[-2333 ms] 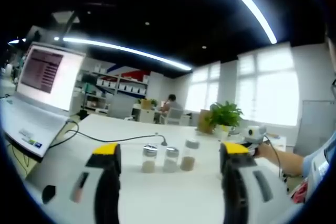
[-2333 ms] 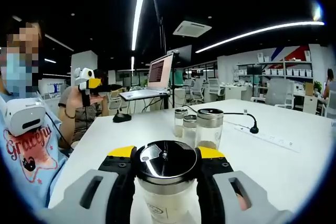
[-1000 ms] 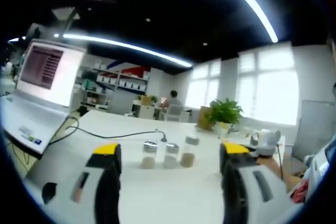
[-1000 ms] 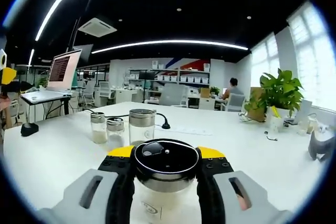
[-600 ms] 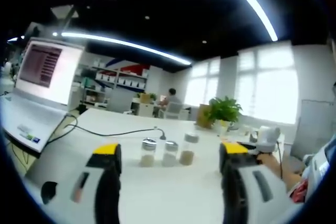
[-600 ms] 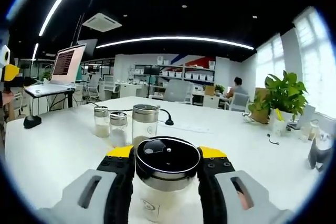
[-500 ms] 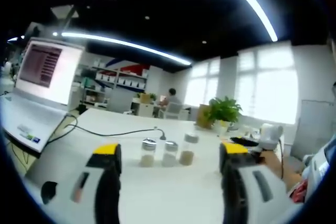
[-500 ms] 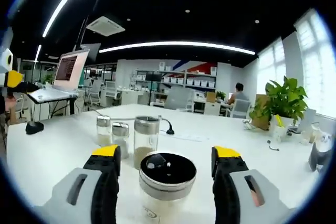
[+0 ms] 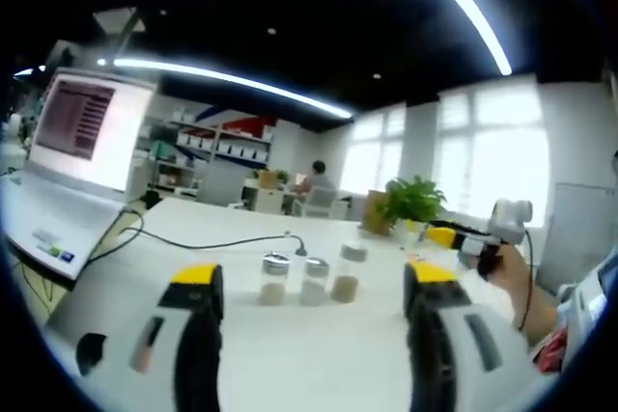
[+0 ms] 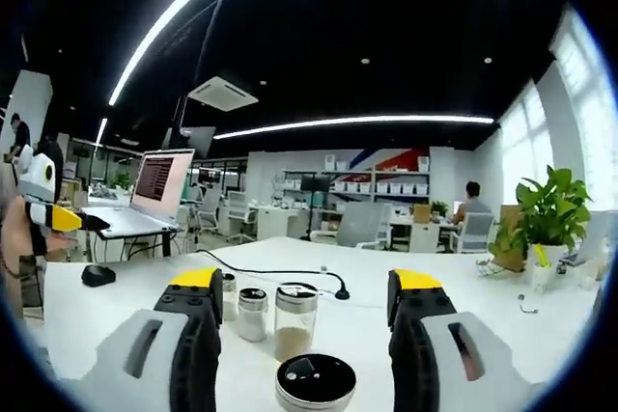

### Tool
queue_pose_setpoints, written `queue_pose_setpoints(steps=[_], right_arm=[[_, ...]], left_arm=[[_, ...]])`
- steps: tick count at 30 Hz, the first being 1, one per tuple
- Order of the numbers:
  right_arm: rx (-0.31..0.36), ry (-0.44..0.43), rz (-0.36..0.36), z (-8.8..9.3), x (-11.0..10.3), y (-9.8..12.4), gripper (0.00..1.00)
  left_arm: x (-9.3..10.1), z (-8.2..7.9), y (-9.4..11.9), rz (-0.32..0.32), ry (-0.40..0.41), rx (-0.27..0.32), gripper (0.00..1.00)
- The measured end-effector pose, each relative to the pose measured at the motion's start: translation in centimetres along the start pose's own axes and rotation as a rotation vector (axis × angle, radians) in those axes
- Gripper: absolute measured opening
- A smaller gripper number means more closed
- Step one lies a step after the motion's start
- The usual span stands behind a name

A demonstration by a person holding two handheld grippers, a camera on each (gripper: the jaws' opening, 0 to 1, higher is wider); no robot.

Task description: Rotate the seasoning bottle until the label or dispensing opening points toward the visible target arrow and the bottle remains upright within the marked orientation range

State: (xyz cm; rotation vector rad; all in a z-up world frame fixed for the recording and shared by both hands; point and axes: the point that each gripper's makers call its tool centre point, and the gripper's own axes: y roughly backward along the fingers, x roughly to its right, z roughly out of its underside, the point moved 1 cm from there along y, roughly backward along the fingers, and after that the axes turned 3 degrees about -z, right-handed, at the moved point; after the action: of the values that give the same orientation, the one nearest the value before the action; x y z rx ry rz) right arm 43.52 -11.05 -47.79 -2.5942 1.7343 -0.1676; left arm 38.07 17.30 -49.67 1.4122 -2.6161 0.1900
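Seasoning bottle (image 10: 315,383): in the right gripper view its dark round lid sits low and near, between the two yellow-tipped jaws of the right gripper (image 10: 304,288), which stand spread wide with clear gaps on both sides, so nothing is pinched. The bottle appears to stand upright on the white table (image 10: 483,325). No target arrow or marked range can be made out, so whether the opening faces the right way cannot be judged here. The risk, as I read it, is a clumsy re-grip: one jaw coming down on the lid edge could tip the bottle or twist it out of its heading. Just beyond it stand three small jars (image 10: 261,314) in a row, near enough that a sideways nudge could knock them. Farther off, a black cable (image 10: 280,273) crosses the table, a mouse (image 10: 98,276) lies far left, and an open laptop (image 10: 153,190) sits behind it. The left gripper (image 10: 60,218) shows at the left edge.

In the left gripper view the left gripper's own jaws are spread and hold nothing, hovering over the table. The same three jars stand between them, farther away. The laptop is on the left, a potted plant (image 9: 413,202) is far right, and the right gripper (image 9: 462,234) is raised at the right in a hand (image 9: 507,277). The jars stand between this gripper and the right side of the table.
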Motion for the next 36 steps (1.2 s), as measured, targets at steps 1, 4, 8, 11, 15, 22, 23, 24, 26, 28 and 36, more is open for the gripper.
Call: queue_pose_setpoints(steps=[1,4,8,11,15,22,23,24,26,28,36], right_arm=[[0.001,-0.012,-0.018,-0.1,0.0,-0.1,0.73],[0.053,-0.074,-0.084,-1.2,-0.1,-0.3,0.75],[0.104,-0.135,-0.093,-2.3,1.0,-0.2,0.73],[0.127,-0.149,-0.094,-2.9,1.7,0.2,0.71],[0.169,-0.130,-0.136,-4.7,2.2,-0.1,0.69],[0.034,-0.055,-0.238,-2.2,5.4,-1.7,0.73],[0.014,-0.023,-0.247,-1.3,5.8,-2.0,0.74],[-0.012,0.025,-0.254,-0.1,6.4,-2.3,0.74],[-0.067,0.073,-0.283,2.2,7.3,-2.8,0.70],[-0.043,0.032,-0.285,2.9,8.6,-3.3,0.64],[-0.086,-0.032,-0.441,6.1,9.6,-5.6,0.64]], left_arm=[[0.0,0.0,0.0,0.000,0.000,-0.001,0.81],[-0.1,0.0,0.0,0.000,0.000,-0.001,0.81],[-0.1,0.0,0.0,-0.003,-0.001,-0.003,0.81],[-0.1,0.0,0.0,-0.003,-0.002,-0.004,0.81],[0.0,0.2,-0.1,-0.001,-0.004,-0.011,0.81],[0.0,0.3,-0.2,-0.002,-0.004,-0.013,0.81],[0.0,0.3,-0.2,-0.004,-0.005,-0.014,0.80],[0.1,0.3,-0.3,-0.003,-0.006,-0.015,0.80],[0.2,0.4,-0.4,0.006,-0.004,-0.019,0.80],[0.3,0.6,-0.5,0.010,-0.006,-0.028,0.80],[0.7,1.0,-0.7,0.021,-0.011,-0.039,0.80]])
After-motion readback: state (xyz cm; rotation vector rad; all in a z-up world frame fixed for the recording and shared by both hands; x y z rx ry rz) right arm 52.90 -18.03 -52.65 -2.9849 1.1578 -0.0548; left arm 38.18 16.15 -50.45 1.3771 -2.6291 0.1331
